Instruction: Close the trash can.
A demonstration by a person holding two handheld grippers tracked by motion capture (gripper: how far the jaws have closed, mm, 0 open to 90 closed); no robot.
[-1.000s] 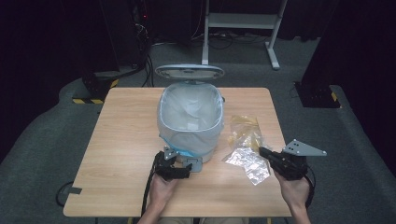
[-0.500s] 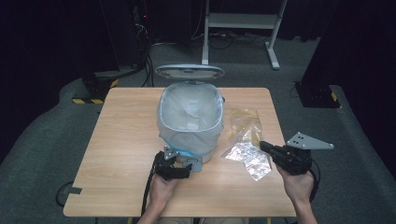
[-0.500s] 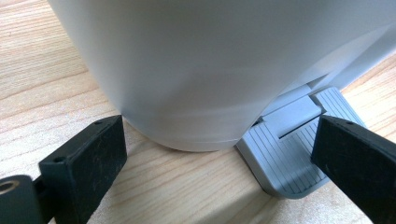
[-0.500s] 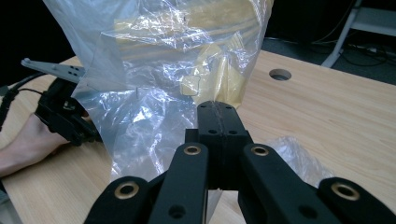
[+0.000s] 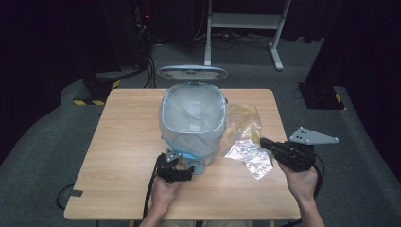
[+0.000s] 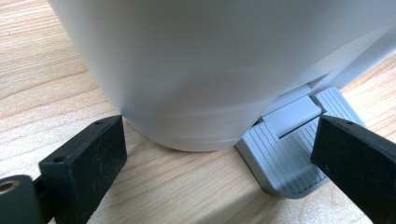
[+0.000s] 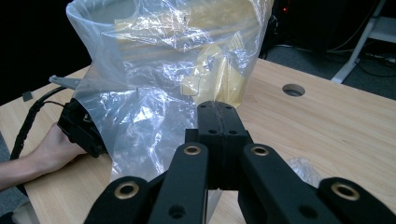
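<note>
One bin (image 5: 191, 124) with its lid (image 5: 191, 72) raised stands mid-worktop (image 5: 118, 142), lined with a clear bag; its one grey pedal (image 6: 292, 144) faces the person. Two clear plastic bags lie right of the bin: a yellowish one (image 5: 243, 120) and a crinkled silvery one (image 5: 250, 156) nearer the front edge. The left hand-held gripper (image 5: 174, 169) sits low on the worktop at the bin's foot, jaws open, one on each side of the bin's base, with the pedal just inside one of them, neither pressing on anything. The right hand-held gripper (image 5: 269, 144) is held above the worktop's right edge, pointing left toward the bin, jaws closed on the edge of a clear bag (image 7: 154, 112) that hangs up in front of its camera. Compared with a second ago, the right hand (image 5: 300, 182) has risen and the silvery bag's near end has lifted with it; the left hand (image 5: 163, 194) has stayed put.
</note>
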